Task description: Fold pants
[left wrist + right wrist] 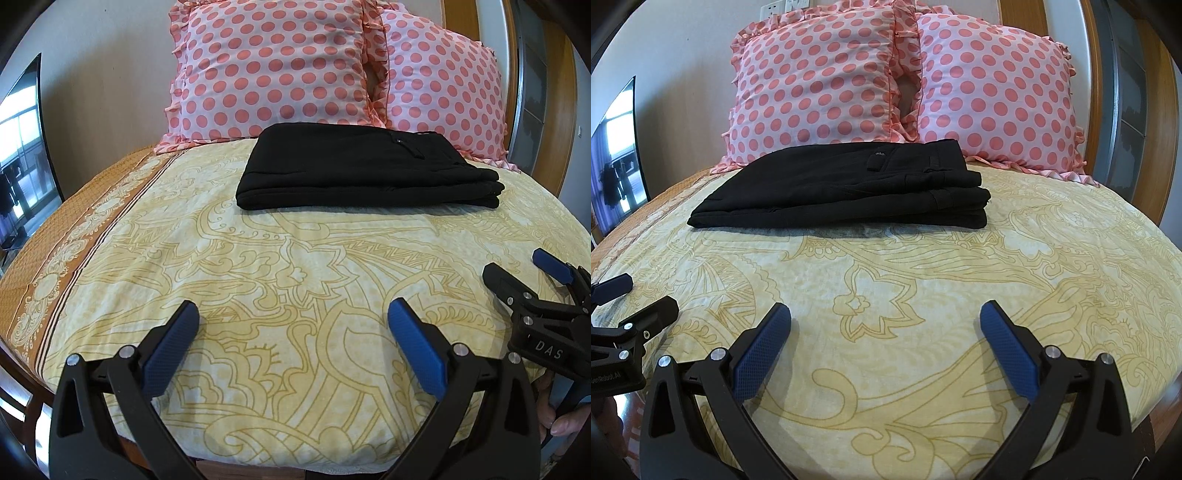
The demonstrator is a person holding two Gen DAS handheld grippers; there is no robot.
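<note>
While both stand wide open and empty over the bed's near edge, the left claw [291, 314] and right claw [884, 314] face bare yellow bedspread [886, 266]. Beyond it, black pants [846, 188] lie folded, just before two polka-dot pillows [820, 81].

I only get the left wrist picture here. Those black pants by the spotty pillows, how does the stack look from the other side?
Observer: In the right wrist view the pants show layered folded edges at their right end, with a pocket flap on the top layer.
Operator: Is that other gripper at my right edge holding anything?
Observer: No. The right gripper is open, with only the yellow bedsheet between its fingers.
Operator: Anything above the pillows?
Observer: Yes, a white wall socket above the left pillow.
</note>
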